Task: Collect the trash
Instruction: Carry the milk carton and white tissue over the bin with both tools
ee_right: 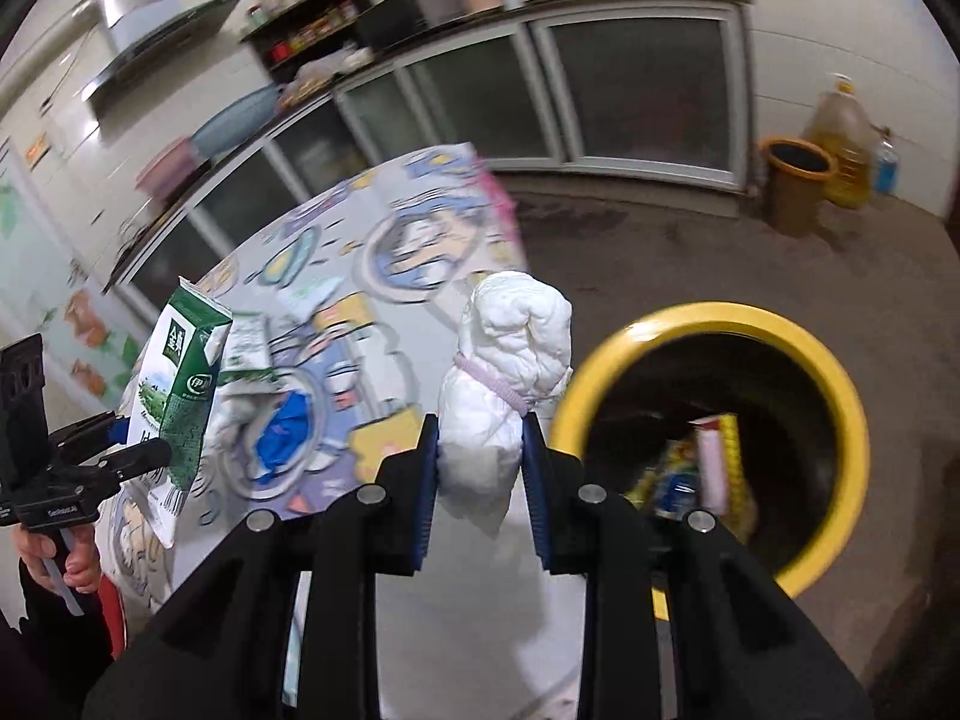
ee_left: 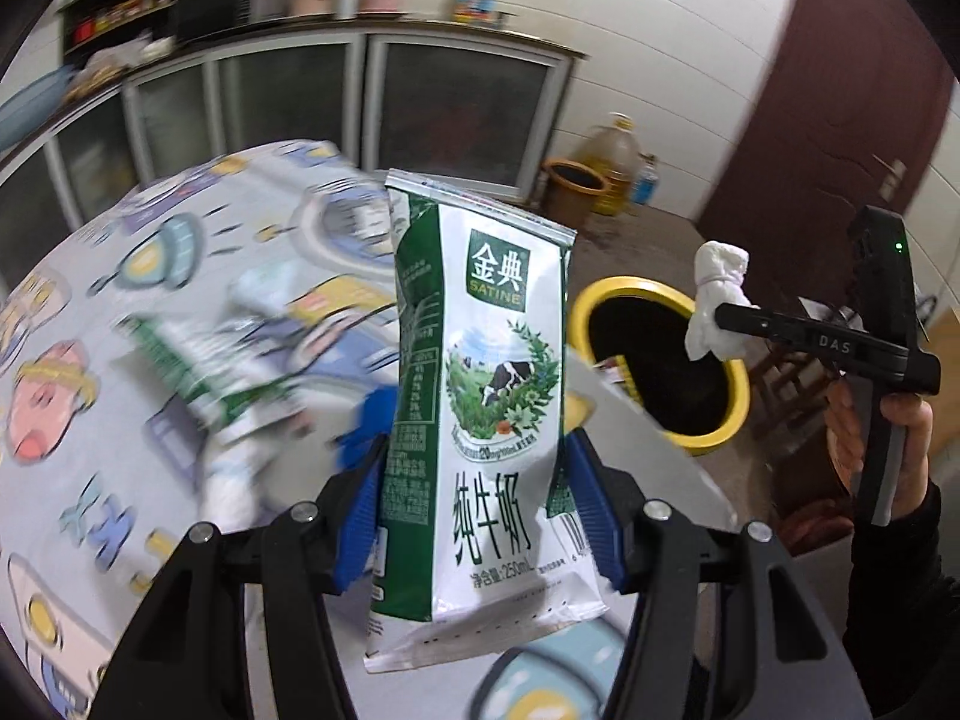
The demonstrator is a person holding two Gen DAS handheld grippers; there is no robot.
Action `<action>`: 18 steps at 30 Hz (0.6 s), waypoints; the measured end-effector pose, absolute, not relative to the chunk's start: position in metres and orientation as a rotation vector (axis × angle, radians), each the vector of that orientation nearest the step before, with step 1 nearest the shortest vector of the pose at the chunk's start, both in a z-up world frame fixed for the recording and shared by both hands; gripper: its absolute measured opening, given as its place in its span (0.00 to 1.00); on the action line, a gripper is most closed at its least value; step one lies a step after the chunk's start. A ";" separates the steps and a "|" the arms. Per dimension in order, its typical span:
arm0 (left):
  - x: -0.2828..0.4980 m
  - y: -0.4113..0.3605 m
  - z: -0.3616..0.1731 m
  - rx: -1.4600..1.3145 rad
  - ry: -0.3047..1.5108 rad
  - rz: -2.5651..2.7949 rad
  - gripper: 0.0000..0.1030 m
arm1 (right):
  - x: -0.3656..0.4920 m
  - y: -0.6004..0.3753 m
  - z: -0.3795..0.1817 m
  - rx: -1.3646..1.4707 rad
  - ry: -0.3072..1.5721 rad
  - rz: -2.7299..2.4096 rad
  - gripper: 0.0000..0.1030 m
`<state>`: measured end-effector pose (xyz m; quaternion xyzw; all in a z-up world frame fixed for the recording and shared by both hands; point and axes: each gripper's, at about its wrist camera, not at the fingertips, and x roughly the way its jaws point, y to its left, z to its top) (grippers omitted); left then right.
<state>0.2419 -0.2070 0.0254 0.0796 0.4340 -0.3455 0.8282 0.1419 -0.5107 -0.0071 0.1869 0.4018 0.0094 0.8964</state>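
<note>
My left gripper [ee_left: 474, 504] is shut on a green and white milk carton [ee_left: 486, 396], held upright above the table's edge; it also shows in the right wrist view [ee_right: 180, 384]. My right gripper [ee_right: 483, 456] is shut on a white crumpled tissue wad [ee_right: 510, 372] with a thin band round it, held beside the yellow-rimmed trash bin [ee_right: 840, 396]. The left wrist view shows that wad [ee_left: 720, 300] over the bin's rim [ee_left: 606, 294]. The bin holds some wrappers [ee_right: 714, 468].
A table with a cartoon-print cloth [ee_left: 90, 312] carries another milk carton [ee_left: 198, 372] and a blue scrap [ee_right: 282, 438]. A second bin [ee_right: 792, 180], an oil jug [ee_right: 846, 138] and a bottle [ee_right: 887, 165] stand by the far wall. Cabinets [ee_left: 462, 102] run behind.
</note>
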 end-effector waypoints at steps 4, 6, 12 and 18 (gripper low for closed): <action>0.245 -0.250 0.025 0.194 0.923 -0.799 0.53 | 0.124 -0.545 -0.015 0.416 0.826 -0.050 0.25; 0.247 -0.268 0.024 0.203 0.928 -0.822 0.53 | 0.117 -0.558 -0.019 0.430 0.825 -0.072 0.25; 0.253 -0.327 0.011 0.233 0.953 -0.885 0.53 | 0.107 -0.591 -0.040 0.479 0.834 -0.136 0.25; 0.256 -0.378 -0.006 0.262 0.984 -0.915 0.53 | 0.109 -0.611 -0.066 0.517 0.864 -0.168 0.25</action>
